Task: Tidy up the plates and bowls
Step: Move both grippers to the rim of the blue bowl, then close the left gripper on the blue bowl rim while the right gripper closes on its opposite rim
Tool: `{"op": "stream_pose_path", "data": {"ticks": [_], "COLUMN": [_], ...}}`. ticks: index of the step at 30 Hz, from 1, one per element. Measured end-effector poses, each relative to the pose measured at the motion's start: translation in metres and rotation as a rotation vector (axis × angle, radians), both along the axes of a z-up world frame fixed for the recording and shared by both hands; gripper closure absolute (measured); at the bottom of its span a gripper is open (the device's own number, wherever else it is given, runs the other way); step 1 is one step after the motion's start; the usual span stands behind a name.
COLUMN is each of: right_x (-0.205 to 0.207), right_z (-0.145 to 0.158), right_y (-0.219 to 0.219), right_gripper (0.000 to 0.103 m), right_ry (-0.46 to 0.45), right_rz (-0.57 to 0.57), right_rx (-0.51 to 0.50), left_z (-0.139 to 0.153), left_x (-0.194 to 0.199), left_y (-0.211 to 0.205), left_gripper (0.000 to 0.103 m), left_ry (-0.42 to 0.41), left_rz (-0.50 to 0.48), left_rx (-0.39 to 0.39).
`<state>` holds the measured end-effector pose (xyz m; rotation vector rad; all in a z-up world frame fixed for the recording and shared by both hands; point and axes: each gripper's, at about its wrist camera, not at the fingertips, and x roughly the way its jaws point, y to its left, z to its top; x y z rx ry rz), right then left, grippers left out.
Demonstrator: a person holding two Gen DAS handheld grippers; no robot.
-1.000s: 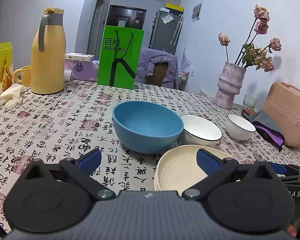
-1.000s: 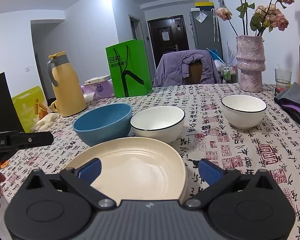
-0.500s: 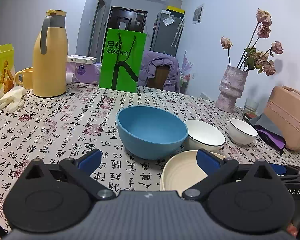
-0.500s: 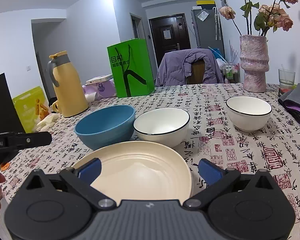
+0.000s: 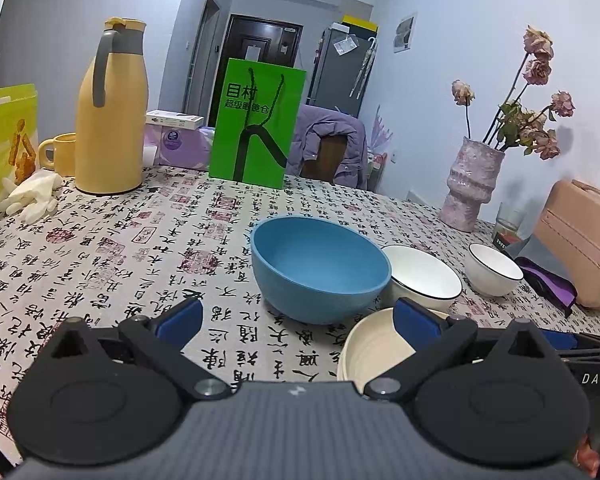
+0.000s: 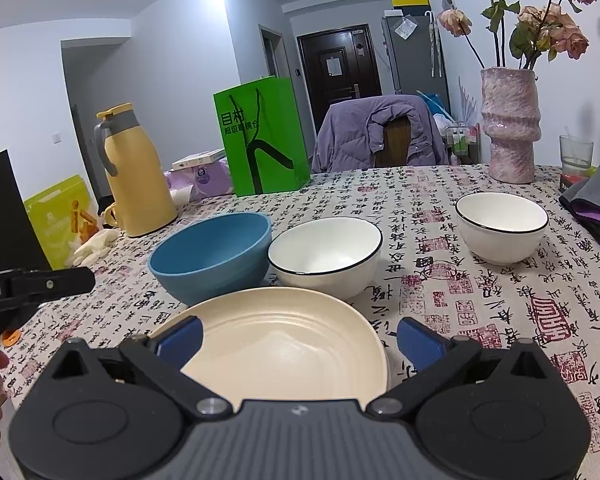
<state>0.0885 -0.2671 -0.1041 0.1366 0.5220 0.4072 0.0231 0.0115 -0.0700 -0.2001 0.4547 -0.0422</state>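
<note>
Bowls and one plate stand on a table [image 6: 480, 320] covered with a calligraphy-print cloth. Cream plate [image 6: 284, 344]: nearest the right gripper [image 6: 298, 336], lying flat between that gripper's blue fingertips [image 6: 414, 338], which are spread wide with neither pad seen touching the rim. Blue bowl [image 6: 212, 256]: upright just behind the plate, to its left. Larger white bowl [image 6: 326, 256] with a dark rim: just beside the blue bowl, on its right; whether the two touch cannot be told. Smaller white bowl [image 6: 500, 228]: further right, well apart from the others. Left gripper [image 5: 298, 316]: jaws likewise spread, holding nothing, aimed at the blue bowl [image 5: 320, 268], with the plate [image 5: 372, 348] partly behind its right finger. Background: yellow thermos jug [image 5: 110, 112] and yellow mug [image 5: 60, 154] at far left, green paper bag [image 5: 256, 124] at the table's far edge, pink vase [image 6: 510, 124] of dried roses at right.
</note>
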Motion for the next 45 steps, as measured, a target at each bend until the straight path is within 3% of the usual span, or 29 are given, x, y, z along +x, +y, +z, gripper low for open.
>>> {"op": "stream_pose_path", "data": {"ticks": [26, 45], "right_x": [0.042, 0.09], "right_z": [0.016, 0.031], "right_y": [0.029, 0.064], "right_gripper": [0.0, 0.0], "right_ry": [0.006, 0.011], "right_rz": [0.068, 0.14], "right_rx": [-0.022, -0.039], "left_z": [-0.001, 0.003], "left_x": [0.032, 0.072], "left_y": [0.031, 0.053], "left_gripper": [0.0, 0.0], "left_ry": [-0.003, 0.041], "left_rz": [0.037, 0.095], "left_rx": [-0.032, -0.054]}}
